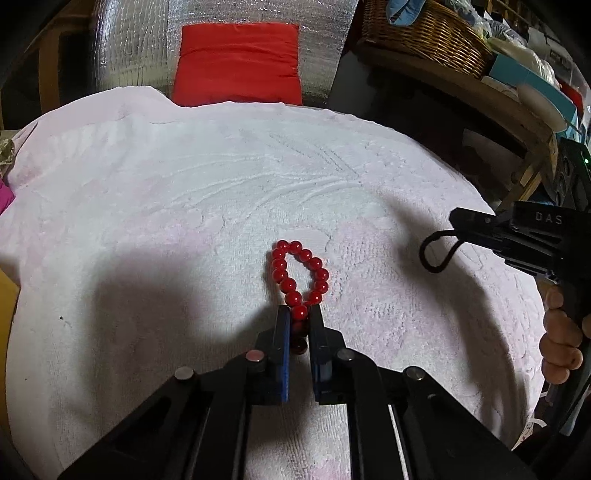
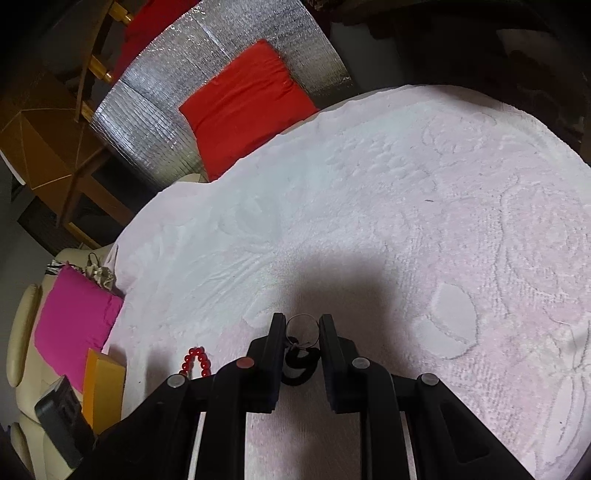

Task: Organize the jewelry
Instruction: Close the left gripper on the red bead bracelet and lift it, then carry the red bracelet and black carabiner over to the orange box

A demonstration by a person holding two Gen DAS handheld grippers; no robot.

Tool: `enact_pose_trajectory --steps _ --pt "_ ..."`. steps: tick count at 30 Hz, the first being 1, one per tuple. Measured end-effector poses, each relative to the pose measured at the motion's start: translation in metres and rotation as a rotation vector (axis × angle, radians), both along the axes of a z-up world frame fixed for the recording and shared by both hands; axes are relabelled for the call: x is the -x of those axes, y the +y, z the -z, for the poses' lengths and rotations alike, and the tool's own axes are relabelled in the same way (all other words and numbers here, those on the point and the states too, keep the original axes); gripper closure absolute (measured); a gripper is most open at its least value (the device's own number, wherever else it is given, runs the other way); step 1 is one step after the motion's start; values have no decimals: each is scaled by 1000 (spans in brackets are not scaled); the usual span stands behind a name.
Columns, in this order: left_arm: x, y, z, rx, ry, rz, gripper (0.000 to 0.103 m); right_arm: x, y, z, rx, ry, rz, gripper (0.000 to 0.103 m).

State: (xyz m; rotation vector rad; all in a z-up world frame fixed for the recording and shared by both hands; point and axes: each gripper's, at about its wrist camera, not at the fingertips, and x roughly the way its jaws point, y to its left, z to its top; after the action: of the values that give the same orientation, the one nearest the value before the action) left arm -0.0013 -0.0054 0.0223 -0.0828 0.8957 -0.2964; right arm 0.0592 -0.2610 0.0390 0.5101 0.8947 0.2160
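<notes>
My left gripper (image 1: 298,312) is shut on a red bead bracelet (image 1: 300,275), whose loop hangs out past the fingertips over the pale pink towel (image 1: 184,206). The bracelet also shows in the right wrist view (image 2: 195,362) at lower left. My right gripper (image 2: 302,322) is shut on a black cord with a thin metal ring (image 2: 301,345). In the left wrist view the right gripper (image 1: 458,218) is at the right, with the black cord loop (image 1: 437,251) dangling from its tip above the towel.
A red cushion (image 1: 236,62) lies against silver foil matting (image 1: 136,44) beyond the towel. A wicker basket (image 1: 424,33) sits on a wooden shelf at the right. A magenta cloth (image 2: 74,325) and a yellow box (image 2: 101,391) lie left of the towel.
</notes>
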Motion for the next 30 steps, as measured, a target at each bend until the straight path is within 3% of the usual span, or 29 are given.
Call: enact_pose_trajectory --steps 11,30 --pt "23 10 -26 3 -78 -18 94 21 -8 -18 -41 -49 -21 83" --pt "68 31 -73 -34 -207 -108 94 52 33 -41 -25 -111 -118 83"
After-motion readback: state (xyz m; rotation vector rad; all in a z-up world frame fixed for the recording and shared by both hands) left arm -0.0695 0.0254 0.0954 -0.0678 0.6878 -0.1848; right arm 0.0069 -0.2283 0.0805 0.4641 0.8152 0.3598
